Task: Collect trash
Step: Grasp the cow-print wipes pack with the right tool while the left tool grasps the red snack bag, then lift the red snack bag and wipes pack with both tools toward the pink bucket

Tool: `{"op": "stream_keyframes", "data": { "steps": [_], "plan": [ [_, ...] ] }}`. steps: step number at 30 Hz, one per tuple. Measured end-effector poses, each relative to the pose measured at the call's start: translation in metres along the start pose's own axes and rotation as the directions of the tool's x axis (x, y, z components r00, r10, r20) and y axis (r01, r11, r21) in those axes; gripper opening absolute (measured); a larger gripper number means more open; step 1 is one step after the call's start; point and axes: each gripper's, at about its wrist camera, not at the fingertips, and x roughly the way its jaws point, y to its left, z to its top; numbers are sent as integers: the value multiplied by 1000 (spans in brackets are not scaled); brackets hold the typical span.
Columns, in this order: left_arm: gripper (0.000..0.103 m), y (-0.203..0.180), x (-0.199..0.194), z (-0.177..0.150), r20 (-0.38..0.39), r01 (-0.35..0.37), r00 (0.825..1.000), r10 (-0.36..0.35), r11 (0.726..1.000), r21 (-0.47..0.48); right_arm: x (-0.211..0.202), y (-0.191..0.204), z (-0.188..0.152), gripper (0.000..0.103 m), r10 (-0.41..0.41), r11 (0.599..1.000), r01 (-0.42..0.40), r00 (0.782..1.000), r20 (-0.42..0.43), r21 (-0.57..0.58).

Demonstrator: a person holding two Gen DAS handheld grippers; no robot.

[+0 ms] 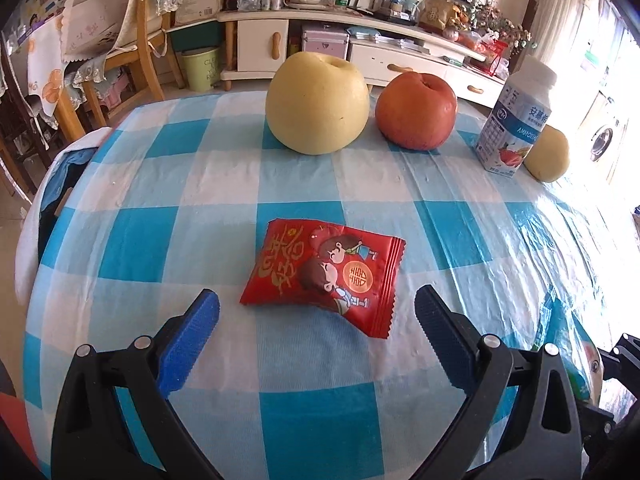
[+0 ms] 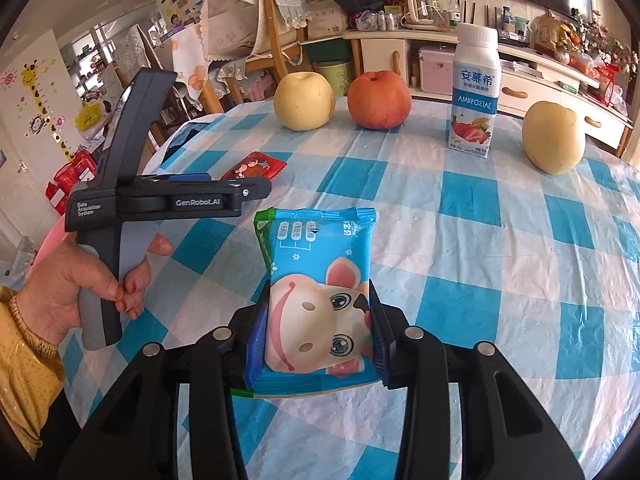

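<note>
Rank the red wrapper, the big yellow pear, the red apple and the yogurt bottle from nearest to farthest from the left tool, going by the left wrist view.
1. Red wrapper: flat on the cloth, just ahead of the open left tool.
2. Big yellow pear and red apple: side by side at the far edge, too close to call.
3. Yogurt bottle: far right, beyond the apple.

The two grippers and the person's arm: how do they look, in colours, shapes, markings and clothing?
Each gripper has black plastic linkage arms with round silver pivot pins and blue ribbed pads. The left gripper, seen from the side in the right wrist view, has a black body with white lettering "GenRobot.AI" and "Data Acquisition System", and a grey pistol-style handle. The hand holding it comes out of a yellow sleeve with a ribbed cuff.
</note>
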Motion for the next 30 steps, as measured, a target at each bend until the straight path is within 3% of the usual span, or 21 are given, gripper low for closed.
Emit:
{"op": "stream_keyframes", "data": {
  "steps": [6,10,12,14,21,30],
  "plan": [
    [98,0,9,7,6,-40,999,40,999,25,1,-1,1,43,1,1000,-1,1000,-5,6],
    [77,-4,7,7,33,-70,997,68,996,54,1,-1,2,43,1,1000,-1,1000,-3,8],
    [75,-4,7,8,37,-81,996,79,996,43,1,-1,2,43,1,1000,-1,1000,-4,6],
    [65,-5,4,8,49,-85,995,83,996,39,1,-1,2,43,2,1000,-2,1000,-4,5],
    [59,-4,-4,-2,68,-92,993,92,996,6,2,0,2,43,2,1000,-2,1000,-4,4],
    [59,2,-44,-33,111,-76,990,82,995,-57,2,3,0,43,35,999,-35,999,-8,6]
  ]
}}
